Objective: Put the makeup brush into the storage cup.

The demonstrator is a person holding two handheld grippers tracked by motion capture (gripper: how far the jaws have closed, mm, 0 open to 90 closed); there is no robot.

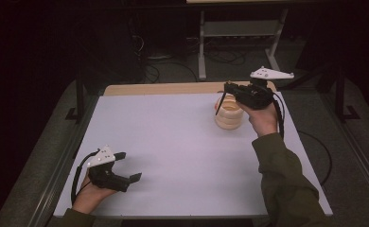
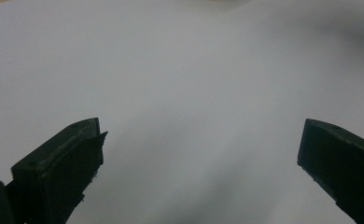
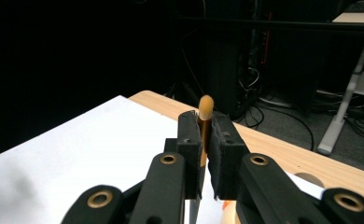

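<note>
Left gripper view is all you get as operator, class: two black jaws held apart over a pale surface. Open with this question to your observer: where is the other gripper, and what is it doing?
Observer: In the high view the right gripper is raised at the far right of the table, over a round tan holder.
Operator: Is it holding anything?
Observer: Yes. The right gripper view shows its jaws shut on a thin stick with a rounded yellow tip.
Operator: Where does the stick's other end go?
Observer: In the high view its dark end hangs down at the holder's left rim. I cannot tell whether it is inside.
</note>
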